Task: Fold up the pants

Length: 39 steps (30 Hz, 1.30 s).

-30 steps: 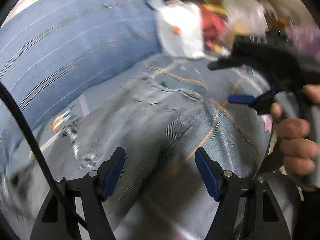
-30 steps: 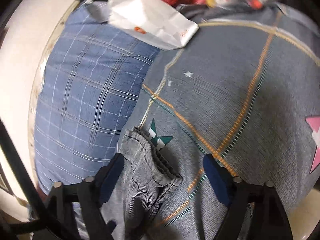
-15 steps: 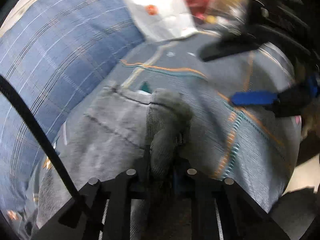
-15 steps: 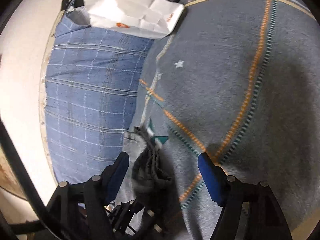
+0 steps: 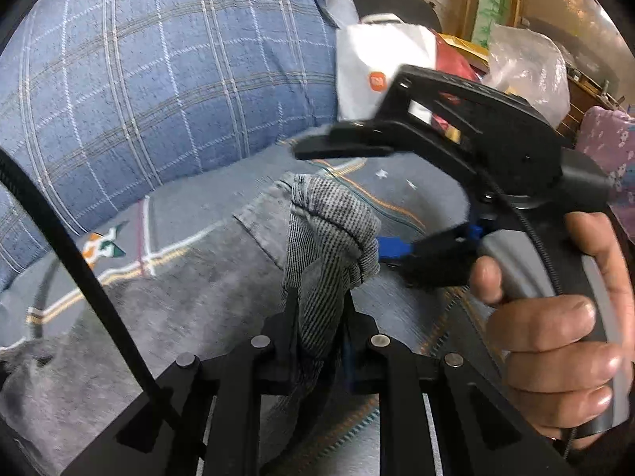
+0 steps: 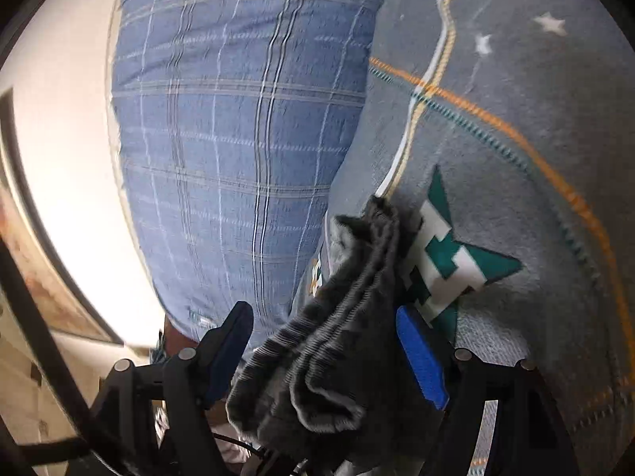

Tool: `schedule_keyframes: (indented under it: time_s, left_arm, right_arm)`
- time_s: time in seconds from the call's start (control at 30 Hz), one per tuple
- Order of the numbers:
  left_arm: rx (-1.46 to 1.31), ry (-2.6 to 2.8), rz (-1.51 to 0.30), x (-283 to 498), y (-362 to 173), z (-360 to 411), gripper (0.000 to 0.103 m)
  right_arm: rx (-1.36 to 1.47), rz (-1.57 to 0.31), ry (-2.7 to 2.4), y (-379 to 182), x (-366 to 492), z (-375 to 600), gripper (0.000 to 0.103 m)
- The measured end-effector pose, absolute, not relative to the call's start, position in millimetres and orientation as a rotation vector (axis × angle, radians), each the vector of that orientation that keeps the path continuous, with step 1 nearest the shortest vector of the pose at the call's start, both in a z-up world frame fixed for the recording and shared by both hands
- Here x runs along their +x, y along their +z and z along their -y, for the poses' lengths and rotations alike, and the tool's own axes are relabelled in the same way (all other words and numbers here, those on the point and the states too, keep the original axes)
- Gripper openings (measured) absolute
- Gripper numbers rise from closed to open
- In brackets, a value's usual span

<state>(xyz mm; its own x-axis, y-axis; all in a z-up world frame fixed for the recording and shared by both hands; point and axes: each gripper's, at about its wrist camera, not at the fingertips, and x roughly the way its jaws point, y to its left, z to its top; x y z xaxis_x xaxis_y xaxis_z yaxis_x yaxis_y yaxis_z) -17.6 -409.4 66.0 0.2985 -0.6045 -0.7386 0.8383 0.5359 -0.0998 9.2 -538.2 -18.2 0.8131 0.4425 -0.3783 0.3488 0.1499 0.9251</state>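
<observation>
Pinching one pants (image 5: 325,238) hem, left gripper (image 5: 319,341) fingers clamp; right gripper (image 6: 325,353) fingers gape wide.

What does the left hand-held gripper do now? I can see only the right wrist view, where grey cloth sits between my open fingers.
Observer: The left hand-held gripper is shut on a bunched edge of the pants.
Operator: Where is the rest of the pants?
Observer: It lies spread on the grey bedcover, running toward the lower left of the left wrist view.
Operator: Is something beyond my right hand-held gripper?
Observer: Yes, a white paper bag with an orange logo lies beside the blue checked pillow.
</observation>
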Motion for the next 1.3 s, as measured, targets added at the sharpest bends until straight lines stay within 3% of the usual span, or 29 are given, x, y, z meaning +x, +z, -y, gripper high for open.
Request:
schedule_keyframes:
  time_s: [0.1,0.13,0.17,0.27,0.47,0.67,0.7,0.77,0.87,1.03,1.3]
  left_arm:
    - [0.328,-1.019,-0.849,-22.2,58.0,413.5,0.018]
    - [0.331,-1.02,-0.85,-24.3,55.0,415.1,0.018]
    - [0.328,-1.018,-0.85,-25.5,53.3,415.5,0.018]
    - [0.26,-1.017,-0.894,-18.0,52.3,413.2,0.018]
    - [0.179,-1.048,-0.843,-29.4,81.3,386.2,0.018]
    - [-0.036,-1.041,-0.811,-31.8,116.7,306.9,0.02]
    - [-0.057,-1.033,-0.813,-31.1,118.6,294.8,0.022]
    - [-0.1,-1.037,-0.823,-29.0,120.4,261.8,0.046]
    - [-0.165,-1.056,-0.818,-24.1,118.1,199.0,0.066]
    - [-0.227,-1.006,-0.92,16.6,90.1,134.1,0.08]
    - [-0.643,-0.871,-1.195,89.3,12.5,86.9,0.08]
  right_arm:
    - [1.367,-0.706,0.06,-15.2,6.8,538.8,0.074]
    - [1.343,-0.711,0.017,-16.1,3.3,541.3,0.063]
    - [1.342,-0.721,-0.01,-18.3,1.4,542.9,0.039]
    - [1.297,-0.757,-0.032,-18.8,6.1,539.7,0.018]
    - [1.191,-0.665,0.065,26.1,11.2,521.5,0.014]
    - [1.015,-0.629,0.212,97.6,30.2,444.5,0.014]
    - [0.991,-0.635,0.241,104.0,36.6,428.8,0.014]
    - [0.945,-0.66,0.277,109.9,45.7,404.5,0.014]
    - [0.859,-0.734,0.313,105.2,59.9,369.4,0.014]
    - [0.759,-0.836,0.36,77.9,73.9,323.8,0.014]
    - [0.638,-1.087,0.325,6.0,97.5,276.8,0.018]
